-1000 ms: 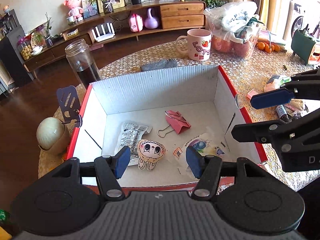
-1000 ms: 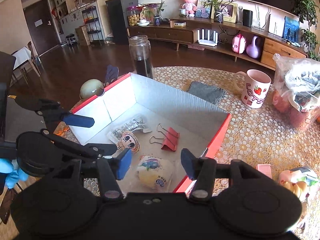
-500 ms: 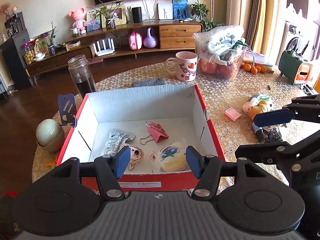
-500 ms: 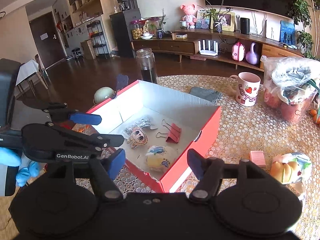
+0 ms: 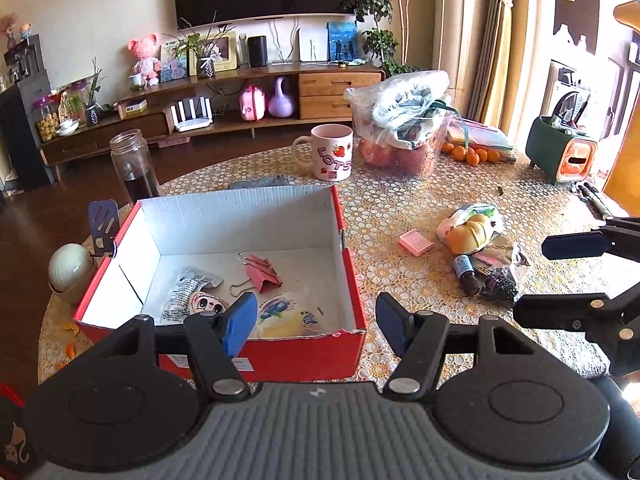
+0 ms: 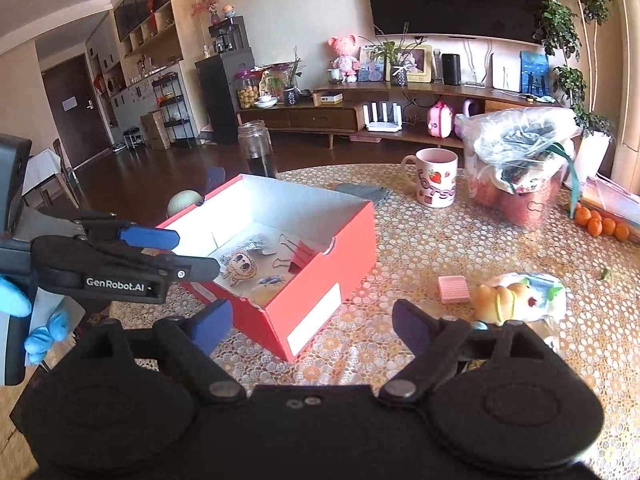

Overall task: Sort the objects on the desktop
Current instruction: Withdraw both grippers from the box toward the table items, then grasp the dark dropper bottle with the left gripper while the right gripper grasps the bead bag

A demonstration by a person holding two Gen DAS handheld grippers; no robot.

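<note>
A red cardboard box (image 5: pixel 304 354) (image 6: pixel 320 276) with a white inside holds a pink binder clip (image 5: pixel 262 274), a cartoon-face toy (image 5: pixel 204 304), a printed sachet (image 5: pixel 184 294) and a wrapped bun (image 5: pixel 286 318). On the table right of it lie a pink eraser (image 5: pixel 416 242) (image 6: pixel 453 289), a bagged yellow toy (image 5: pixel 470 228) (image 6: pixel 516 298) and a small dark bottle (image 5: pixel 466 274). My left gripper (image 5: pixel 312 322) is open and empty over the box's near wall. My right gripper (image 6: pixel 312 326) is open and empty, above the table right of the box.
A pink mug (image 5: pixel 334 152), a bag of fruit (image 5: pixel 404 128), oranges (image 5: pixel 468 154), a glass jar (image 5: pixel 134 166), a grey cloth (image 5: pixel 260 182), a round white object (image 5: pixel 70 266) and a green box (image 5: pixel 560 154) stand around the table.
Both grippers have pulled up and back from inside the box. The right one has swung right, toward the loose items, and its fingers stand a little wider.
</note>
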